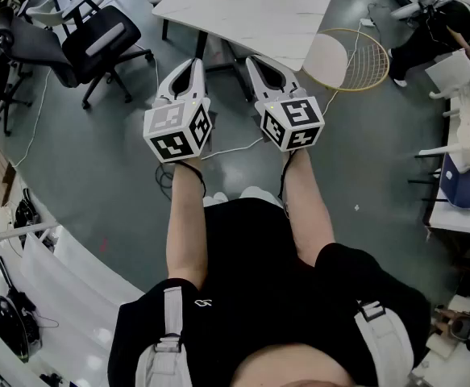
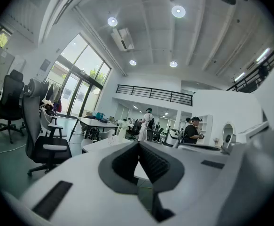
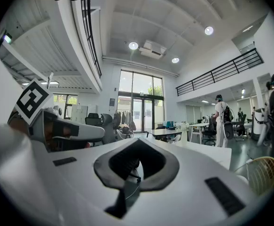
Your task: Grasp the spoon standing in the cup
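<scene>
– Forearms come nearest under the head camera, bare, and each hand holds a tool?
– Yes. The person, in a black shirt, holds the left tongs [image 1: 196,63] and the right tongs [image 1: 251,60] side by side above the grey floor [image 1: 122,176]. Both point forward, toward the white worktop [image 1: 283,14].
– How do the jaws stand?
– Together, on both. In the left gripper view the dark ribbed pads [image 2: 153,161] meet at the tip and nothing is between them. In the right gripper view the pads [image 3: 122,161] also meet, and they are empty too.
– And the cup with the spoon?
– A small clear vessel [image 2: 111,139] stands on the worktop, ahead of the tips and well apart from both tongs. It may be the cup. It is too small to tell, and the spoon cannot be made out.
– What is around the worktop?
– A black office chair [image 1: 101,39] stands on the floor at its left. At its right is a round wire-backed chair [image 1: 347,59] with a pale seat.
– Farther than that?
– In the left gripper view, a standing person [image 2: 147,122] in light clothes is among other desks. Behind are tall windows and a balcony railing.
</scene>
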`<state>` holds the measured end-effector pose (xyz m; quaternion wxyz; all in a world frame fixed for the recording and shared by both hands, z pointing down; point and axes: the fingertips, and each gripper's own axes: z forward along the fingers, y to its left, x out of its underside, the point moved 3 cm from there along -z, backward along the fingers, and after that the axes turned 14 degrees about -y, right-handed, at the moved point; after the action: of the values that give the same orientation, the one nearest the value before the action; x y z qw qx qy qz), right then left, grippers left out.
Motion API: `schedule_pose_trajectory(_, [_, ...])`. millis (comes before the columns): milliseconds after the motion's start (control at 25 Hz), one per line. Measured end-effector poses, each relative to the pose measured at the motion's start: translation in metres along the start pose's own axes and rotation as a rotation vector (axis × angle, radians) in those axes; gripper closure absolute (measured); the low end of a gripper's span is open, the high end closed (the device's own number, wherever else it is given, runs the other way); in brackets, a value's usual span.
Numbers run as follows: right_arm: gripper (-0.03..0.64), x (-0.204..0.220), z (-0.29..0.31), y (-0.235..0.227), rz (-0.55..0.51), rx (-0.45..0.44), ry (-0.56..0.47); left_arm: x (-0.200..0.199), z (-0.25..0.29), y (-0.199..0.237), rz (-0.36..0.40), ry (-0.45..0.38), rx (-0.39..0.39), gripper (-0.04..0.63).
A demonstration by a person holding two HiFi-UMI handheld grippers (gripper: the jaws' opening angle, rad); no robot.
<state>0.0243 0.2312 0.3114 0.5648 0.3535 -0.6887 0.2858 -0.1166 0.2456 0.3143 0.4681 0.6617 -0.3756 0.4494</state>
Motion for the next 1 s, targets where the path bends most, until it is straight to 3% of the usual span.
schedule_pose_trajectory(200, [0.612,0.001,0.002,0.001,-0.001,0.000,-0.005,0.001,0.001,0.004,-0.002,0.000,-0.002,0.580])
schedule_pose_trajectory(400, [0.611,0.001,0.003,-0.008,0.075,0.054,-0.025,0.001,0.003,0.004,-0.007,0.001,0.002,0.580])
schedule_pose_trajectory(1000, [0.611,-0.003,0.006,-0.022,0.013,0.105,-0.001,-0.003,0.020,0.018,-0.061,-0.031,0.015,0.580])
